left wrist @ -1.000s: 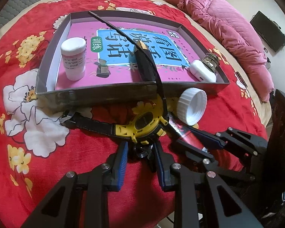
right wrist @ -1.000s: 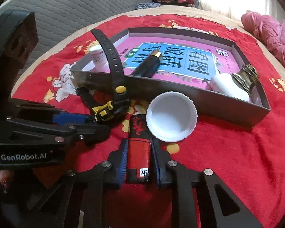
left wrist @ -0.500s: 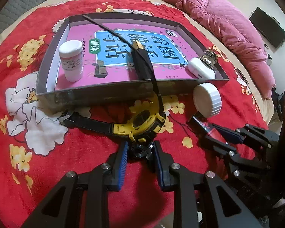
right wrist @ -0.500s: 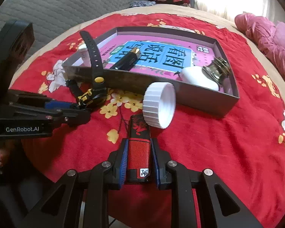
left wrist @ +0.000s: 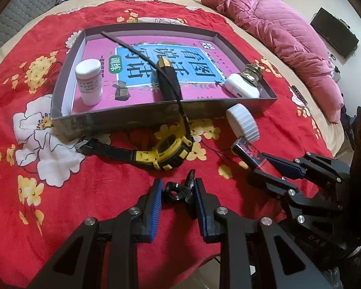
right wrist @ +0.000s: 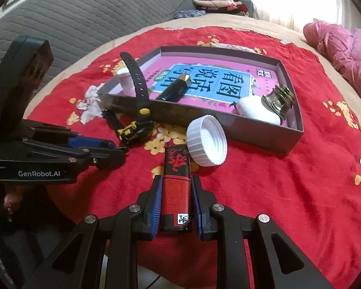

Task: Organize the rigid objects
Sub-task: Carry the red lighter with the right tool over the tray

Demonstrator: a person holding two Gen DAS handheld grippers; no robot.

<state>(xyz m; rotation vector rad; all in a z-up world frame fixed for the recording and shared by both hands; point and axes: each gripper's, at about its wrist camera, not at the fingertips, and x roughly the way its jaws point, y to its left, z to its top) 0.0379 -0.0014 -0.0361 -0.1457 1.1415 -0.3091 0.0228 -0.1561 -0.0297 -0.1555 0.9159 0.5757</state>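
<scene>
My left gripper is shut on a small black clip held just above the red cloth. My right gripper is shut on a red-and-black lighter, also in the left wrist view. A yellow-and-black watch lies in front of the grey tray, one strap leaning over the tray wall. A white cap lies on its side beside the lighter's tip. In the tray lie a white bottle, a black tube and a white bulb.
The tray sits on a red flowered cloth over a bed. A pink quilt lies at the right. A grey padded headboard stands behind. The bed's near edge runs just under both grippers.
Both grippers have pulled back and up from the tray with their loads. The white cap rolled onto its side. The watch now lies farther from my left gripper.
</scene>
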